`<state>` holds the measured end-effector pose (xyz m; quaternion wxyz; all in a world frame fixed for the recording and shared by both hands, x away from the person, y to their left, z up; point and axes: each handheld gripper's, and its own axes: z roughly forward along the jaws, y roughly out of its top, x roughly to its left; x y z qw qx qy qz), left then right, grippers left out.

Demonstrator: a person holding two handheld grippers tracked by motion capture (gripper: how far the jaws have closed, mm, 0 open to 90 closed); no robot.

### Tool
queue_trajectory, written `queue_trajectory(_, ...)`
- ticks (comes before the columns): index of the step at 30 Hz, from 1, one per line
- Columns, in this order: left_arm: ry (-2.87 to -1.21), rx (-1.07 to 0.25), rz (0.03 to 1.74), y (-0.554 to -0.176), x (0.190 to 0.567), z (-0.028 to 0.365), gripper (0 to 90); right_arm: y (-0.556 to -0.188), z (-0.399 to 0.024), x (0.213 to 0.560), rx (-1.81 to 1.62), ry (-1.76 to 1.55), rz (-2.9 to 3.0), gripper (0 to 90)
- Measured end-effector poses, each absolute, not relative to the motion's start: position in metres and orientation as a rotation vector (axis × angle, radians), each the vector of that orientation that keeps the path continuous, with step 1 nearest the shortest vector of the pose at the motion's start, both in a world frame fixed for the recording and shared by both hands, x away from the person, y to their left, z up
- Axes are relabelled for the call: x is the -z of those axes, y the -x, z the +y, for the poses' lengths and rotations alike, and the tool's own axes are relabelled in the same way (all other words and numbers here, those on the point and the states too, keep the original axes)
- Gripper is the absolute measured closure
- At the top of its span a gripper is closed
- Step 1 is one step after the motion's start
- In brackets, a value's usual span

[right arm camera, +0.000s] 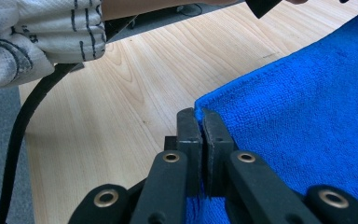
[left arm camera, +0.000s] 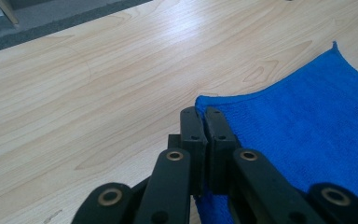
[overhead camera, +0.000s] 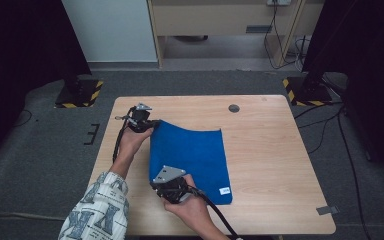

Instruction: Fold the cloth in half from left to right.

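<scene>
Blue microfibre cloth on wooden desk, left tool clamped on its far corner, right tool clamped on its near corner

The blue cloth runs off the right and bottom edges of the left gripper view, and its pinched corner is hidden between the left gripper's closed jaws. In the right gripper view the patterned sleeve is cut at the top-left. The small white tag carries print too small to read.
</scene>
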<state>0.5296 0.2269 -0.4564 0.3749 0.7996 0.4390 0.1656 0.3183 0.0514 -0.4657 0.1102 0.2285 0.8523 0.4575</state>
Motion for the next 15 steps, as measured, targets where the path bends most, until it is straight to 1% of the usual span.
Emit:
queue_trajectory(8,-2.044,-0.429,1.117,-0.529,0.452,0.23,88.1,-0.317,0.053,0.461,-1.365,-0.678,2.488,88.0)
queue_trajectory(15,-2.046,-0.431,1.126,-0.527,0.449,0.241,88.1,-0.315,0.066,0.458,-1.387,-0.702,2.474,88.0)
